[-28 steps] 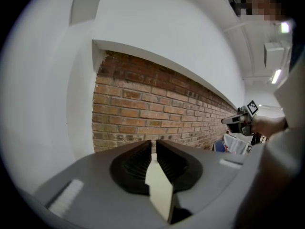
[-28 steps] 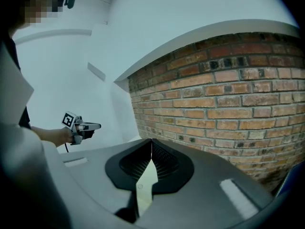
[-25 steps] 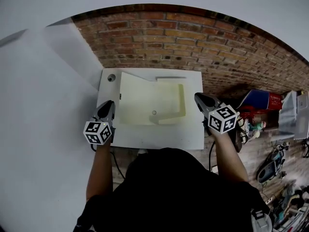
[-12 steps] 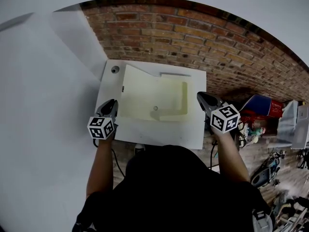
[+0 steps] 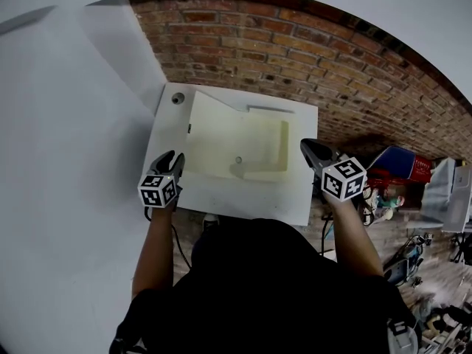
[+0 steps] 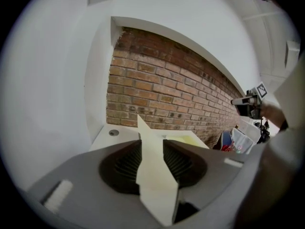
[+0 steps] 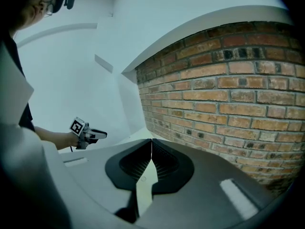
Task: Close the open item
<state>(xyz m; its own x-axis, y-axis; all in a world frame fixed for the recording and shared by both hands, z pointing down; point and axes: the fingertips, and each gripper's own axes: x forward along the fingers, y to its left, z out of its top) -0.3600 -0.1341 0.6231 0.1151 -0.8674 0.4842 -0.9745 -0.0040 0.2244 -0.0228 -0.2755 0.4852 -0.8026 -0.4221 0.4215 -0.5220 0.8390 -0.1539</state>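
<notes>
We look down on a brick wall (image 5: 295, 43) and a plain white wall (image 5: 66, 161) meeting in a corner, with a white box (image 5: 243, 198) pushed against the bricks. The task's thing is the cream panel (image 5: 221, 139), the box's lid as far as we can tell. It stands raised over the box's top, and its pointed corner is toward the wall corner. Its outline looks much the same as a second ago (the head camera has tipped since, so more brick now shows). The left gripper (image 5: 174, 156) is at the panel's left edge. It has sunk and come a little nearer the box's front edge than it was a second ago. Its jaws were together then and have just been opening. They now stand partway apart with the panel's thin edge running up between them, and we cannot make out a firm pinch. The right gripper (image 5: 304, 147) hangs at the box's right edge, much where it was, with its jaws together and nothing in them. A small round fitting (image 5: 177, 98) sits in the box's far left corner.
</notes>
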